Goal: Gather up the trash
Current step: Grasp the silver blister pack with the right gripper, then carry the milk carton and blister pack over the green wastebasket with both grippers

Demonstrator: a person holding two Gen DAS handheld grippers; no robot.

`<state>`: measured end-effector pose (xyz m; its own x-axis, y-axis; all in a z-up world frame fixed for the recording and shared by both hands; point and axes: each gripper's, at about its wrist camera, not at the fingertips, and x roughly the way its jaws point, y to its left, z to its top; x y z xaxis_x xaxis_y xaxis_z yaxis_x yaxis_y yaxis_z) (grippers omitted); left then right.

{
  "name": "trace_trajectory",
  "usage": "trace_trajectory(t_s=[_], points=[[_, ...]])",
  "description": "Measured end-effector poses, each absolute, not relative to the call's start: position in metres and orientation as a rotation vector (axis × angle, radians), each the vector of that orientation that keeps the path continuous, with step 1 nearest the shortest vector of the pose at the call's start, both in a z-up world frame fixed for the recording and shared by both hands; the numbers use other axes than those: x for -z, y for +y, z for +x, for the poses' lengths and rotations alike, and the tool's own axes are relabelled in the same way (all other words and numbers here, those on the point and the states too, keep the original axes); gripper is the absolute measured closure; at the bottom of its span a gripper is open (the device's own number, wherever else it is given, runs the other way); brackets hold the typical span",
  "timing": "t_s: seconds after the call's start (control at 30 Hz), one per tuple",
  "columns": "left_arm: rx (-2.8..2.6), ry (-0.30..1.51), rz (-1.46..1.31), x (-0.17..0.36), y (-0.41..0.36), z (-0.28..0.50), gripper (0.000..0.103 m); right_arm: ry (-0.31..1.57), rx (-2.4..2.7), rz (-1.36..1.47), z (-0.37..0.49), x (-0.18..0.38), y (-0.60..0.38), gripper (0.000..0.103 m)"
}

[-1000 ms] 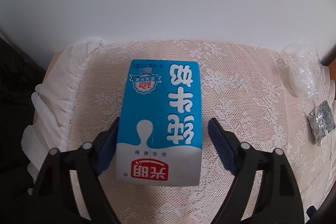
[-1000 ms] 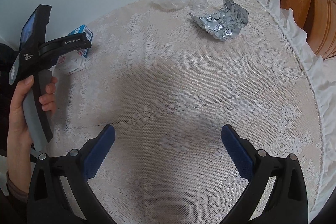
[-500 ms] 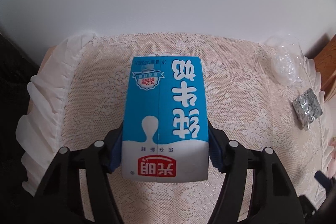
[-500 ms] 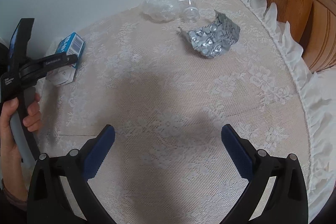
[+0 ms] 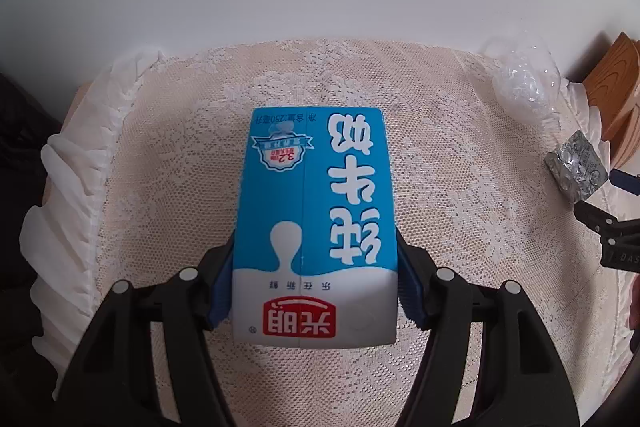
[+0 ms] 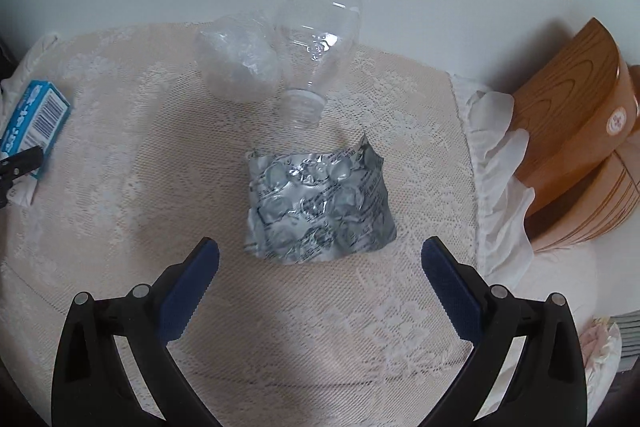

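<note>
One rectangular blue and white cardboard milk carton [image 5: 316,227] lies at frame centre on the lace-covered worktop [image 5: 460,211], gripped by the left claw [image 5: 316,291]. The right claw [image 6: 320,279] stands wide above one crumpled silver foil wrapper [image 6: 320,205]; one clear plastic bottle [image 6: 316,43] lies in the upper centre.

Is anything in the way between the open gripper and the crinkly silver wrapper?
No. The right gripper has only bare lace tablecloth before the silver wrapper. The clear bottle lies beyond it.

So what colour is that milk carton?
Milk carton: mostly blue, white base, red logo; clearest in left wrist view.
</note>
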<state>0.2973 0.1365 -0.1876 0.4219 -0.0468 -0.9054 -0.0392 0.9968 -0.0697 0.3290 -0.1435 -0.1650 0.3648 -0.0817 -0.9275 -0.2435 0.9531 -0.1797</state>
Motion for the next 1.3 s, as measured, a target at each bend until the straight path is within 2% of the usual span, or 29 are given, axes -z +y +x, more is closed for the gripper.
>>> trace_trajectory(t_s=[0.47,0.53,0.6,0.67,0.8,1.07,1.13,1.2,1.3], points=[[-0.018,1.121,-0.029,0.196,0.133,0.286,0.039,1.305,-0.21,-0.405,0.387,0.191,-0.14,0.003],[-0.016,1.12,-0.03,0.196,0.133,0.286,0.039,1.314,-0.235,-0.37,0.391,0.19,-0.14,0.008],[-0.016,1.121,-0.029,0.197,0.133,0.288,0.036,1.331,-0.259,-0.314,0.4,0.19,-0.143,0.023],[-0.008,1.127,-0.024,0.196,0.133,0.292,0.03,1.324,-0.24,-0.318,0.404,0.189,-0.145,0.031],[-0.013,1.143,-0.036,0.201,0.134,0.299,0.02,1.312,-0.227,-0.305,0.404,0.185,-0.149,0.037],[-0.004,1.163,-0.033,0.204,0.125,0.311,0.015,1.279,-0.2,-0.219,0.392,0.167,-0.157,0.037],[-0.007,1.152,-0.044,0.209,0.123,0.315,0.017,1.267,-0.202,-0.2,0.387,0.161,-0.157,0.037],[-0.027,1.133,-0.031,0.205,0.124,0.318,0.039,1.257,-0.204,-0.187,0.376,0.159,-0.156,0.037],[-0.017,1.136,-0.053,0.203,0.129,0.323,0.04,1.236,-0.212,-0.158,0.362,0.149,-0.153,0.037]])
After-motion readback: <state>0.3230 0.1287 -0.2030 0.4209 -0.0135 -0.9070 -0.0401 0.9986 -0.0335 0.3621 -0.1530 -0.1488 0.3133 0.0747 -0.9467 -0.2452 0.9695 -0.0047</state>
